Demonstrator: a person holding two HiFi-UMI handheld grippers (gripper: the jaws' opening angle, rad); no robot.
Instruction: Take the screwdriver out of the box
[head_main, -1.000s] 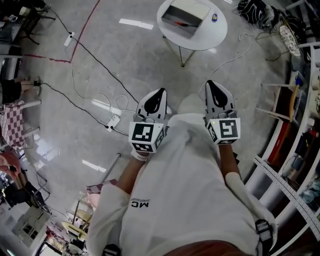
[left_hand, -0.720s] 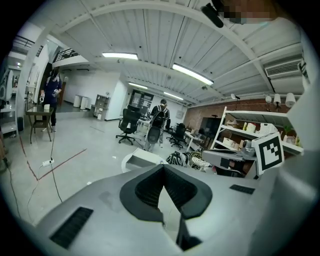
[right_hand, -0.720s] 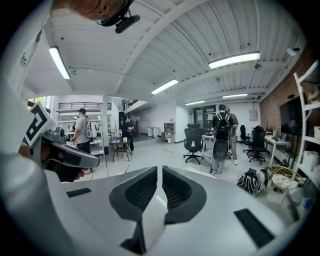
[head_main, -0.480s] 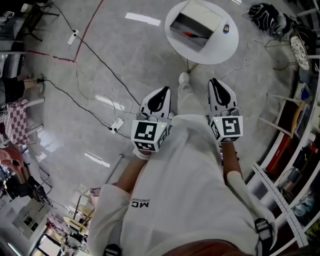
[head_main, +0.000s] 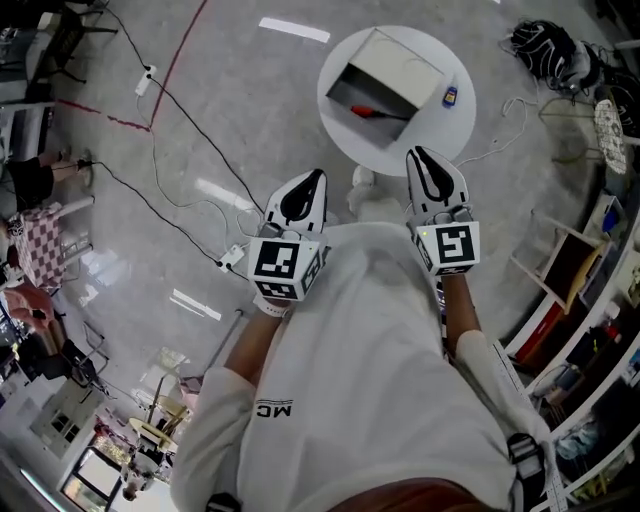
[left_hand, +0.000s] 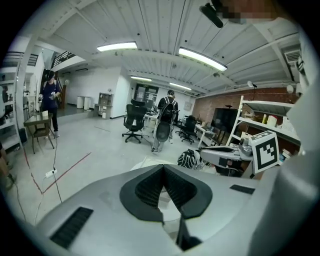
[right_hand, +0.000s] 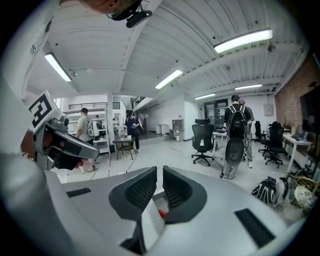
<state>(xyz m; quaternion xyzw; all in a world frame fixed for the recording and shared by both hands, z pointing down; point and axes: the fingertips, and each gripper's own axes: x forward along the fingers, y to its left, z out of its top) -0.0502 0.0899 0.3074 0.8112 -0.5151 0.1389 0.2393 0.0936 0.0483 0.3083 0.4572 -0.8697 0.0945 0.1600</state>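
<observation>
A round white table (head_main: 420, 140) stands ahead of me, with an open grey box (head_main: 400, 70) on it. A red-handled screwdriver (head_main: 366, 112) lies on the box's floor, and it also shows as a red spot, the screwdriver (right_hand: 161, 213), low between the right jaws. My left gripper (head_main: 303, 190) is shut and empty, held in front of the person's chest just short of the table's near edge. My right gripper (head_main: 430, 170) is level with it, over the table's near right rim, with its jaws nearly touching and nothing in them.
A small blue and yellow object (head_main: 450, 97) sits on the table right of the box. Cables and a power strip (head_main: 230, 258) lie on the floor at left. A black backpack (head_main: 545, 50) is at the far right, with shelving (head_main: 590, 350) along the right side. People and office chairs stand further off.
The person has walked forward. The table and box have come closer to both grippers, whose tips now reach the table's near edge. Both grippers stay shut.
</observation>
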